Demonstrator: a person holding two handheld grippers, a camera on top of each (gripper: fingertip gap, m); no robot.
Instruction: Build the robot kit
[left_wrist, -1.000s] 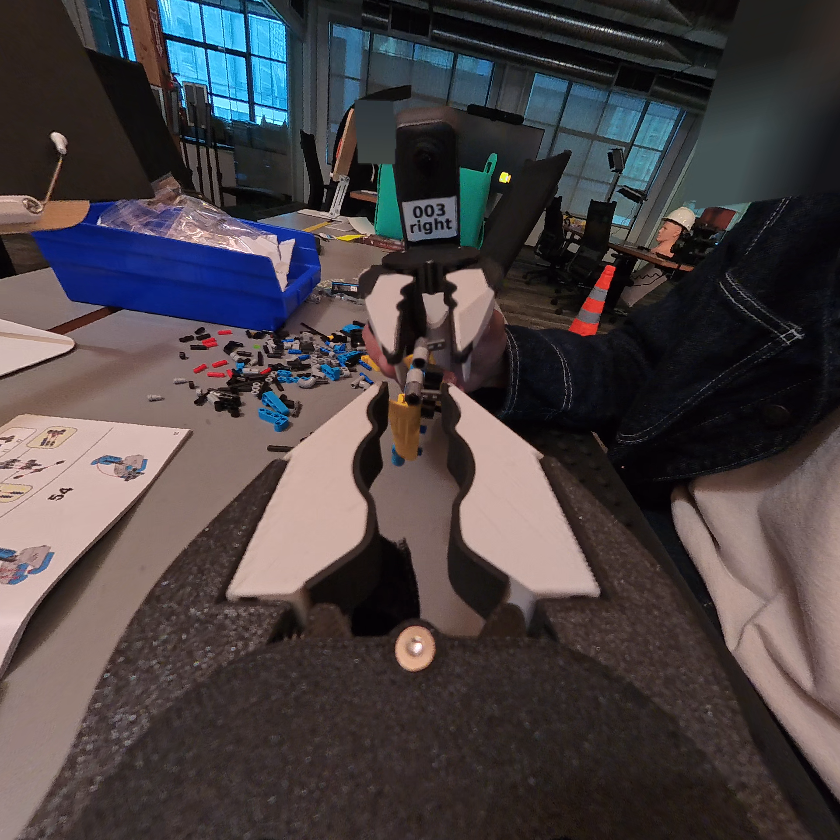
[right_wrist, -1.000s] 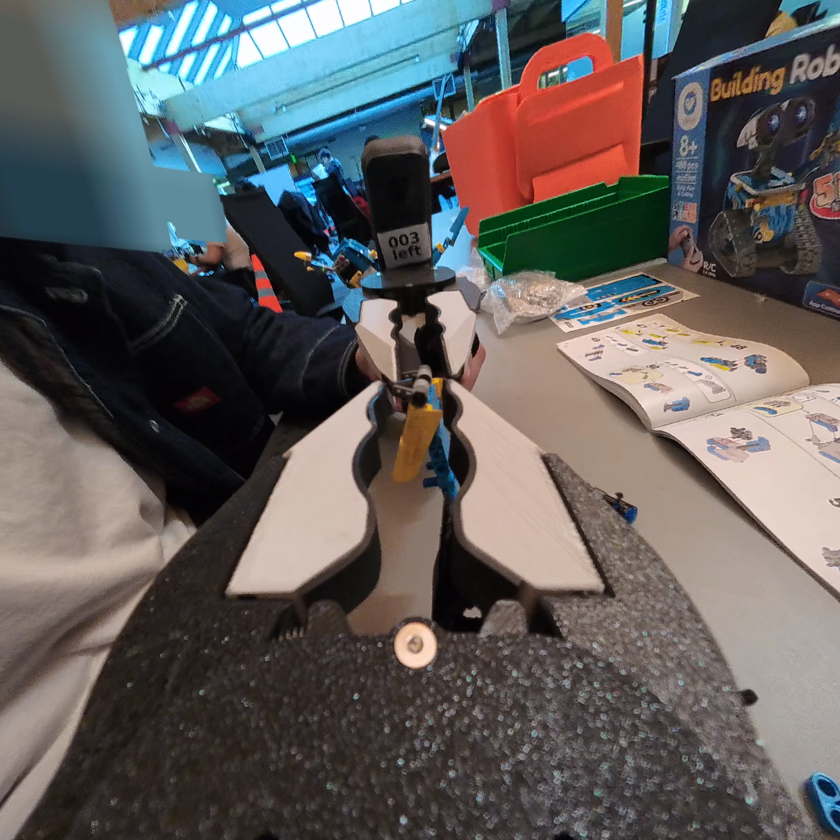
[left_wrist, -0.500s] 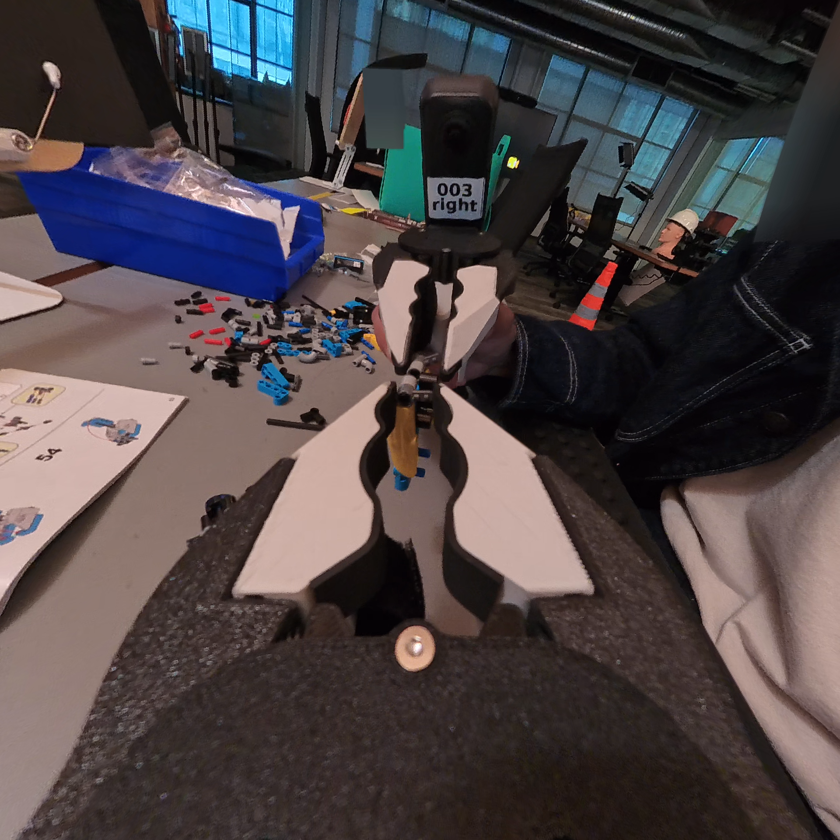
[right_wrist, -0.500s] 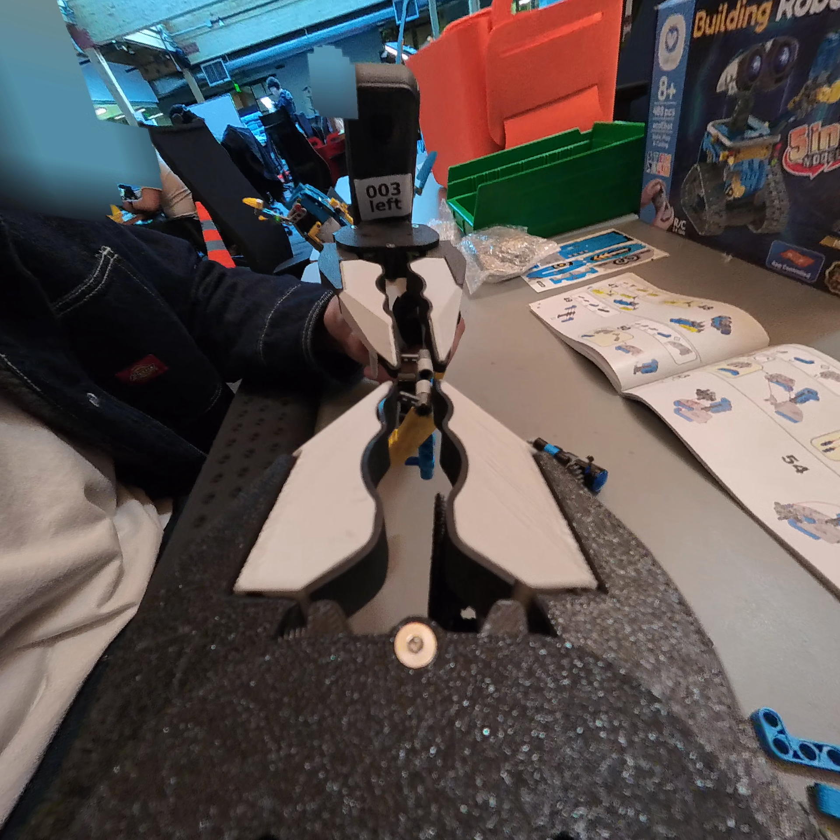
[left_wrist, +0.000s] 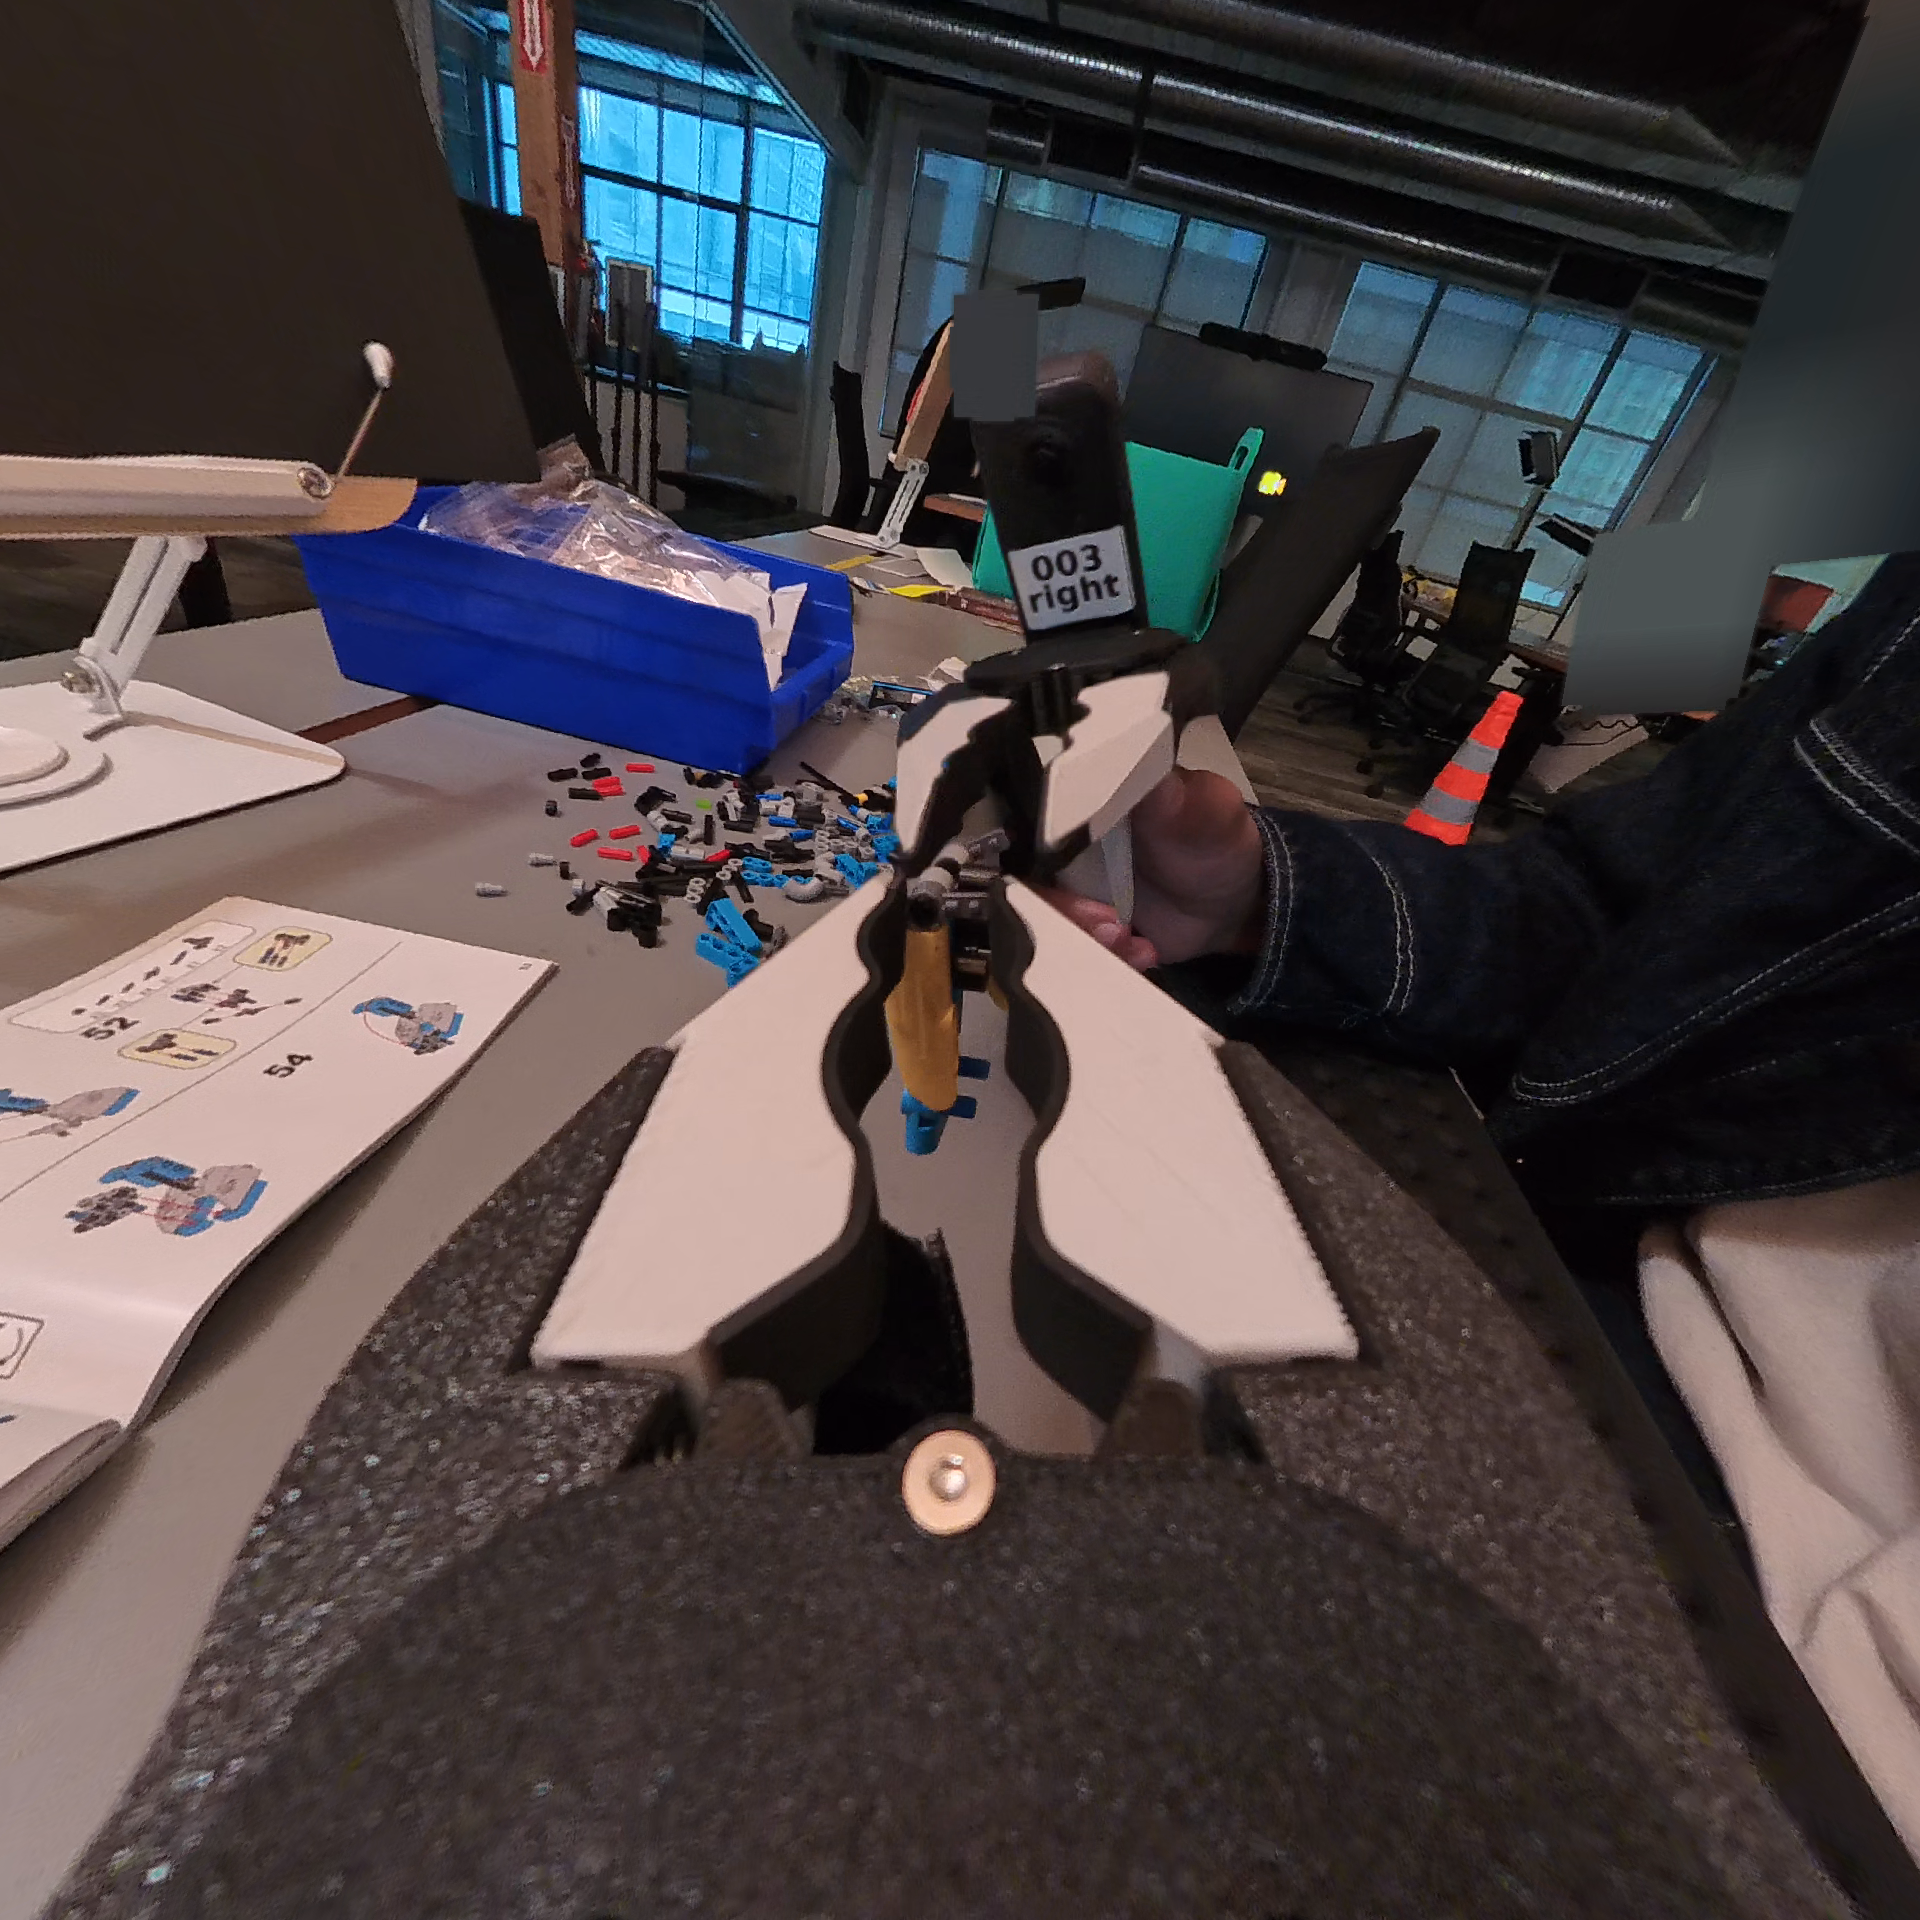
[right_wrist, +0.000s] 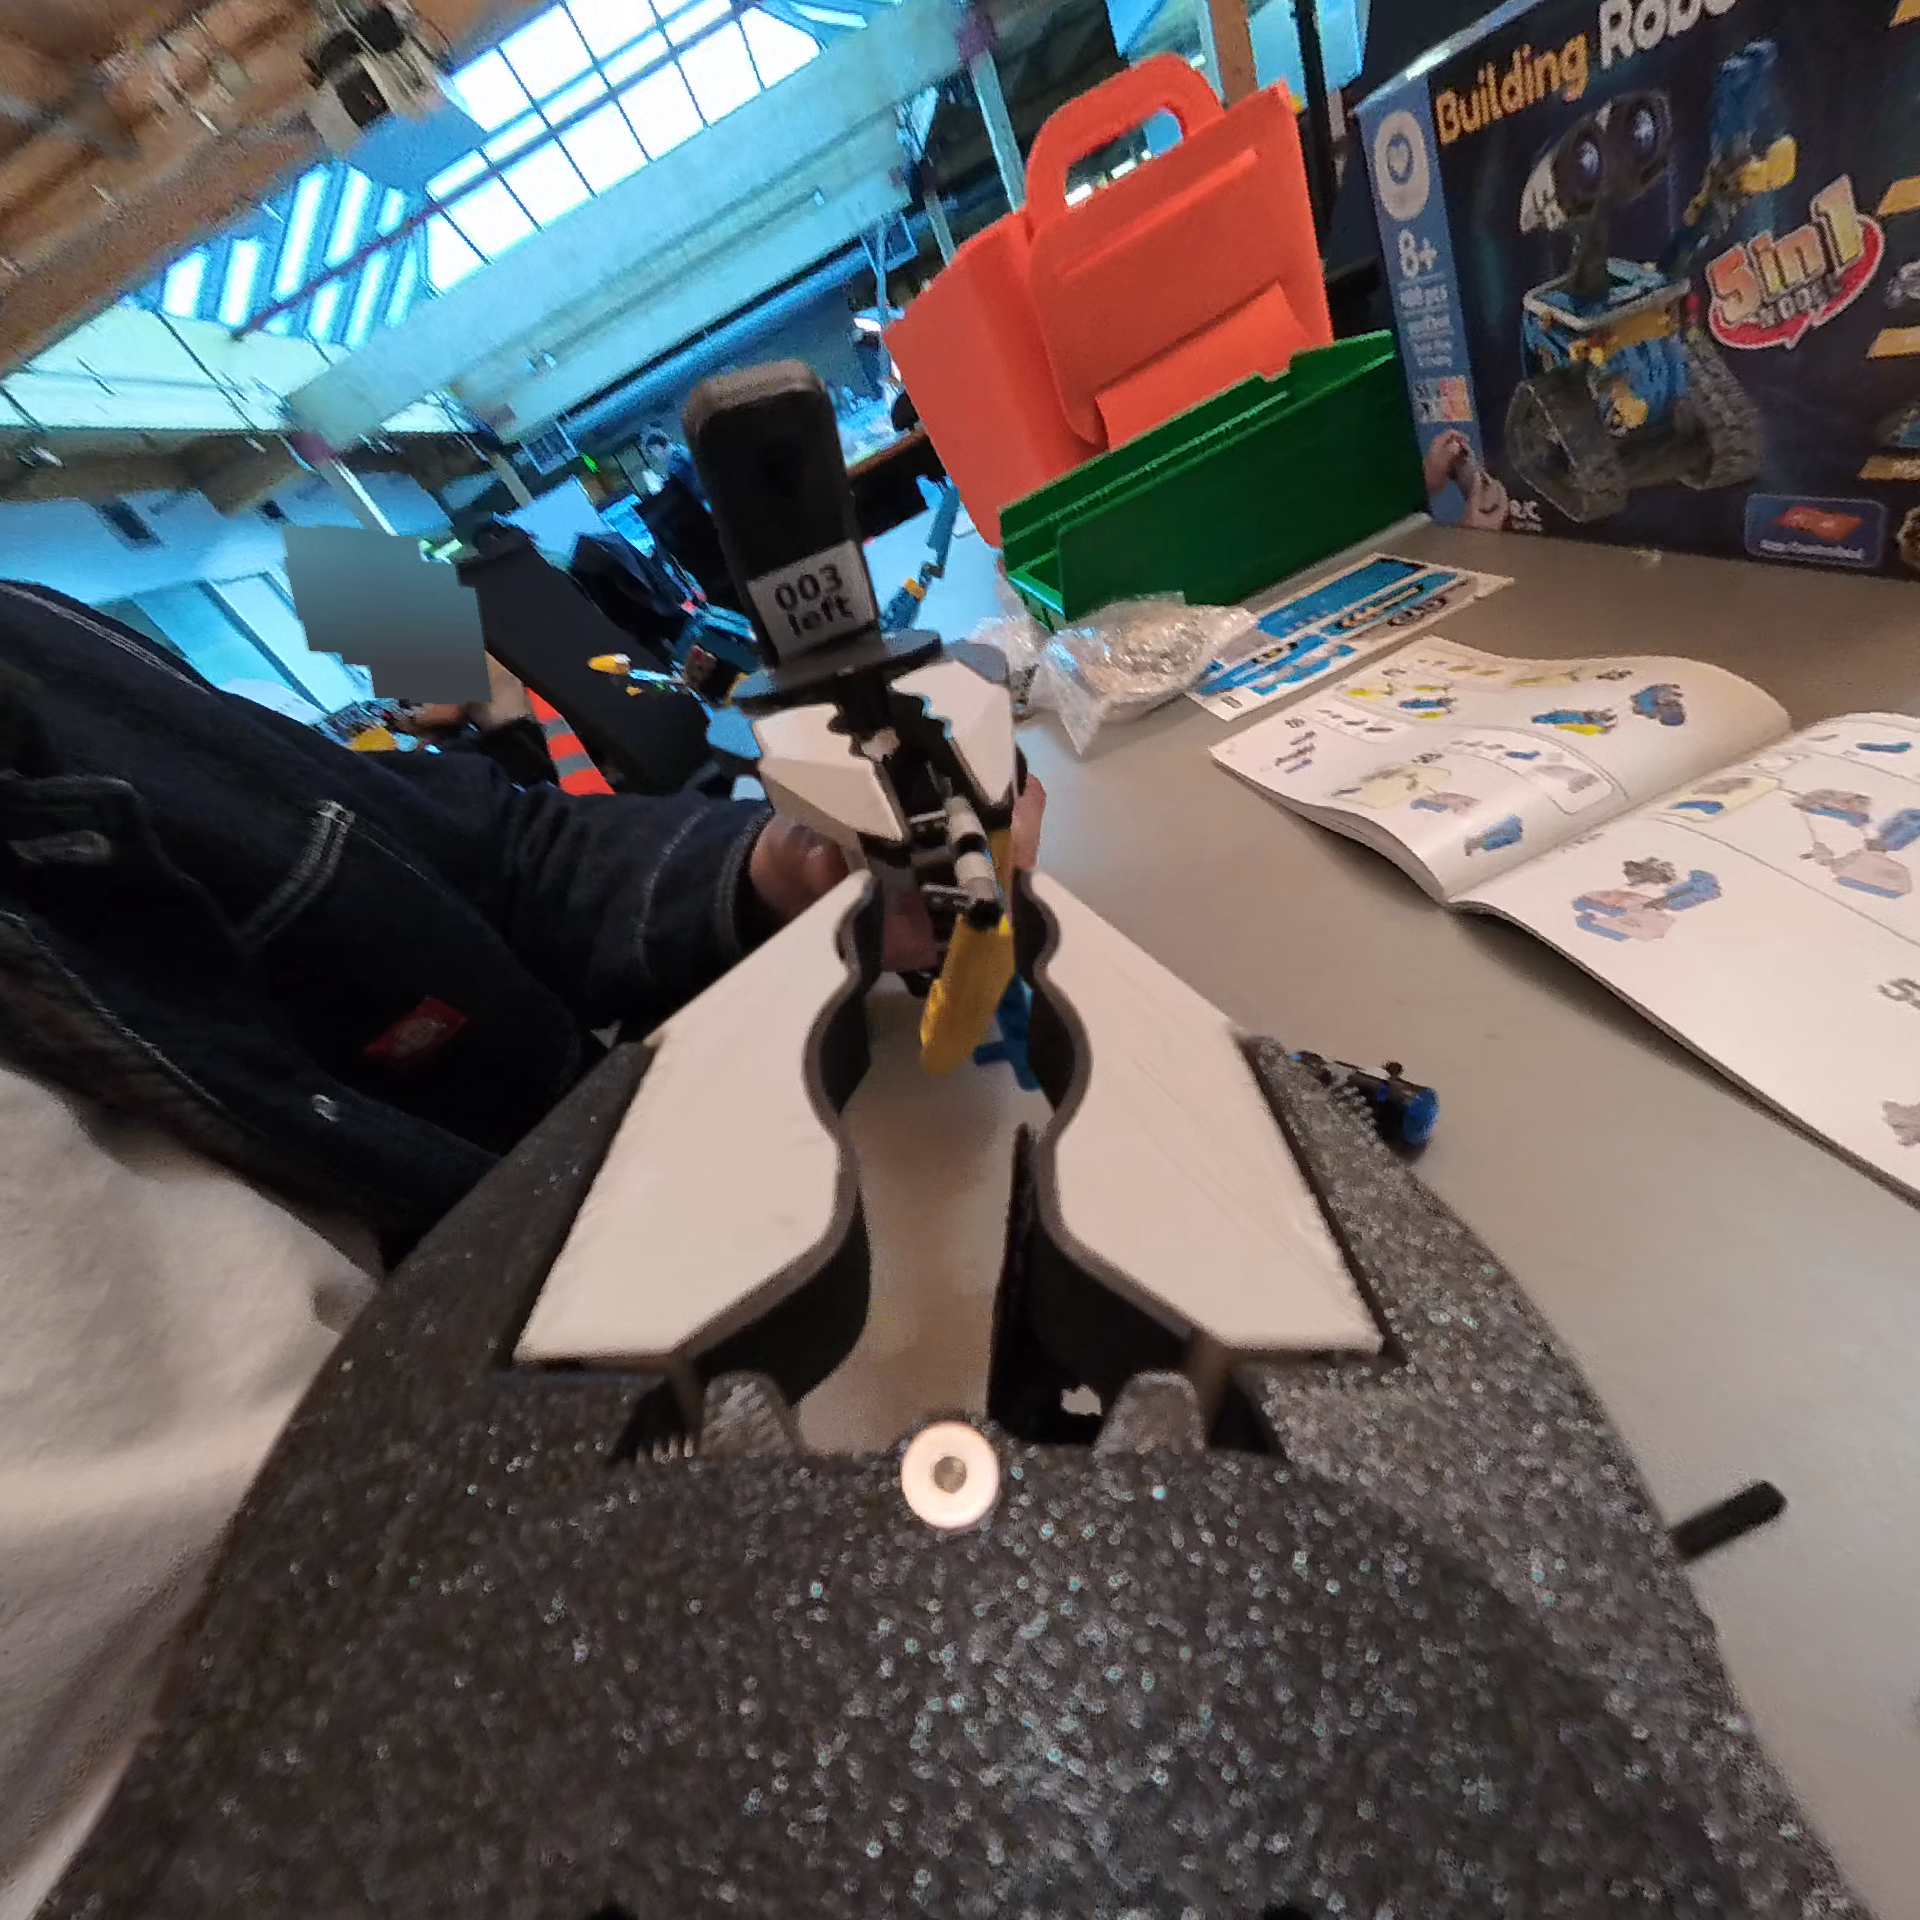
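Far left: white desk-lamp base (left_wrist: 156, 743) and the open illustrated instruction booklet (left_wrist: 208, 1081) lie on our grey table (left_wrist: 436, 790), booklet face-up, probably so the pictures can be checked mid-build.
Behind that: blue plastic bin (left_wrist: 561, 644) stuffed with clear bags, with a scatter of small black, red and blue building pieces (left_wrist: 717, 842) just in front, loose and within reach.
Left gripper (left_wrist: 940, 925): our white fingers look clamped on the small yellow-and-blue brick assembly (left_wrist: 925, 1023), gripping near its upper end so the yellow beam hangs down between them.
Right gripper (right_wrist: 951, 914): its tips look closed on the black-and-grey end of that same assembly, so we've got it pinched from both sides, up off the table.
Pose: the two grippers point at each other nearly tip to tip; in the left wrist view the right one leans to one side, a hand (left_wrist: 1184, 873) in a dark denim sleeve behind it.
Far right: green bin (right_wrist: 1216, 499), orange carrier (right_wrist: 1132, 281), and the kit's printed box (right_wrist: 1662, 291).
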